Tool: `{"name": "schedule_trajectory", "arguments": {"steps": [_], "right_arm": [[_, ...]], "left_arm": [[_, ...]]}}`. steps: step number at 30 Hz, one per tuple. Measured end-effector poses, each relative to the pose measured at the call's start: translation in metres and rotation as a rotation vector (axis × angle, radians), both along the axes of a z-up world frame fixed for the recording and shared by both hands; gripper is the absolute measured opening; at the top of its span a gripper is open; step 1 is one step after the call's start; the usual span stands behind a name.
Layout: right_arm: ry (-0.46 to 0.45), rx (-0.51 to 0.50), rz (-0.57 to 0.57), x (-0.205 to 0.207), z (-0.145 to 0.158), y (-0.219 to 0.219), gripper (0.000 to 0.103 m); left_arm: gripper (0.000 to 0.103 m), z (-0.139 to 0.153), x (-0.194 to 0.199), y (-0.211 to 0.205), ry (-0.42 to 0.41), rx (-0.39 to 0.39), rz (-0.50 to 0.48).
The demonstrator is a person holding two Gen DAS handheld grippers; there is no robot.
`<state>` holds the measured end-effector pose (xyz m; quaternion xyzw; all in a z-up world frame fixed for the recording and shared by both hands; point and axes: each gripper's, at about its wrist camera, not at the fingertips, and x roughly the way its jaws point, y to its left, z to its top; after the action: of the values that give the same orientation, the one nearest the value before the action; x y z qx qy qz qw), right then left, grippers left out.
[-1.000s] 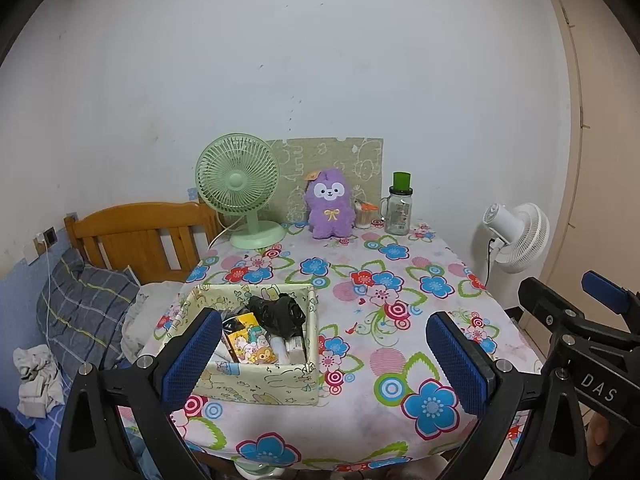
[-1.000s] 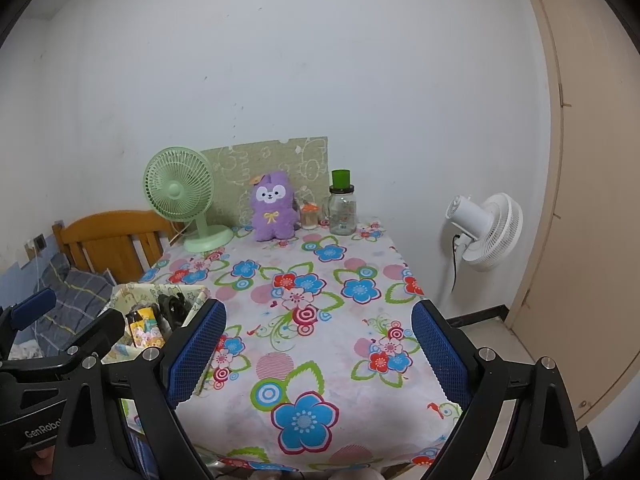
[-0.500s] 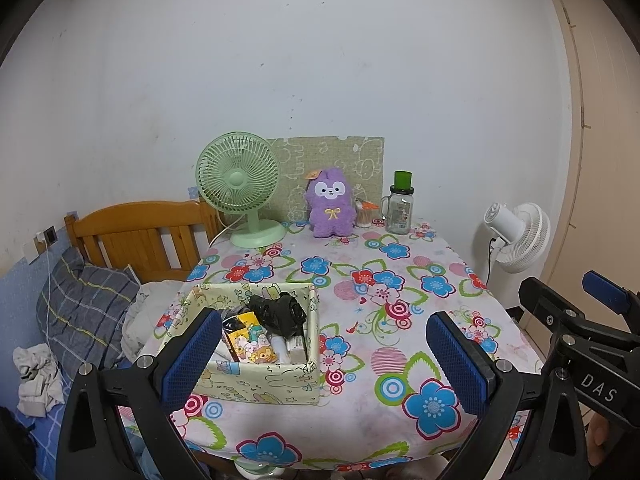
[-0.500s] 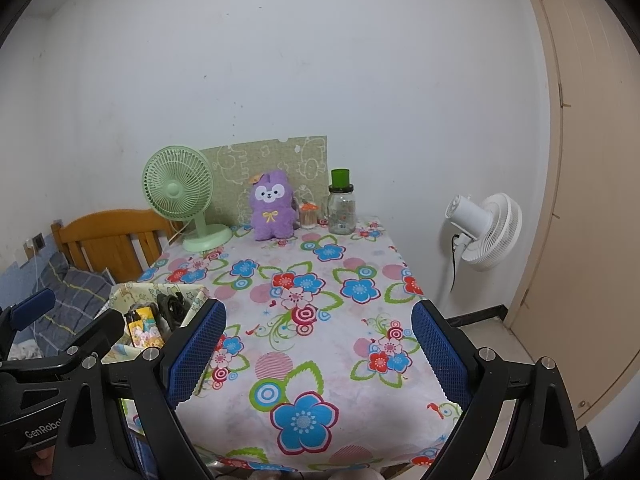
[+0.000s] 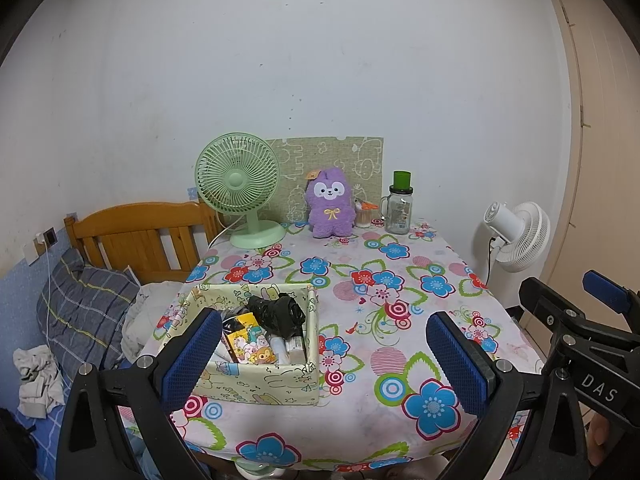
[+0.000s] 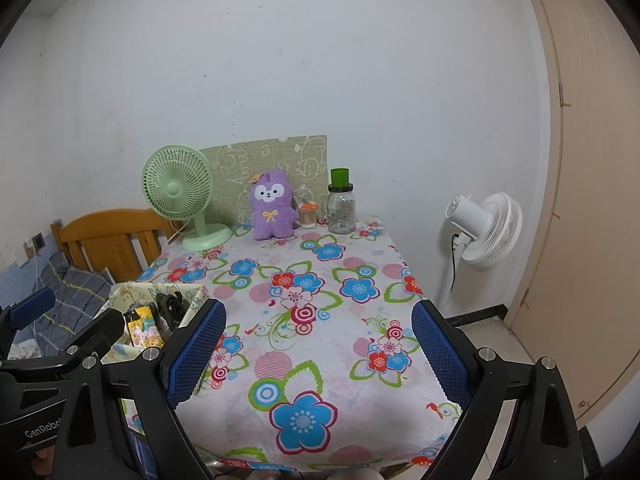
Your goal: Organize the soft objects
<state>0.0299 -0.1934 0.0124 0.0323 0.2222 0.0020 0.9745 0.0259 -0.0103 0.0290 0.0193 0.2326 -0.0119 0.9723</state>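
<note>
A purple plush toy (image 5: 330,208) (image 6: 271,205) sits upright at the far edge of the flowered table (image 5: 372,292) (image 6: 304,292), against a green patterned board. A pale green fabric box (image 5: 256,376) (image 6: 120,300) at the near left holds a black bundle (image 5: 277,311) and small packets. My left gripper (image 5: 326,356) hangs open over the table's near edge, its left finger in front of the box. My right gripper (image 6: 316,352) is open too, over the near right part of the table, with nothing between its fingers.
A green desk fan (image 5: 240,188) (image 6: 180,192) stands left of the plush, a glass jar with a green lid (image 5: 399,208) (image 6: 341,208) and a small cup to its right. A white floor fan (image 5: 516,236) (image 6: 486,230), a wooden headboard (image 5: 136,236) and bedding flank the table.
</note>
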Motion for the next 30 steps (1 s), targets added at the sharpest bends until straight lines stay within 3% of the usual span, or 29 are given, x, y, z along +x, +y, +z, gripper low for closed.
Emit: {"name": "schedule_trajectory", "arguments": {"steps": [30], "right_arm": [[-0.002,-0.011,-0.001,-0.0006,-0.0004,0.0013,0.096]], "left_arm": [[0.103,-0.0004,0.0017,0.0009,-0.002,0.000,0.007]]}}
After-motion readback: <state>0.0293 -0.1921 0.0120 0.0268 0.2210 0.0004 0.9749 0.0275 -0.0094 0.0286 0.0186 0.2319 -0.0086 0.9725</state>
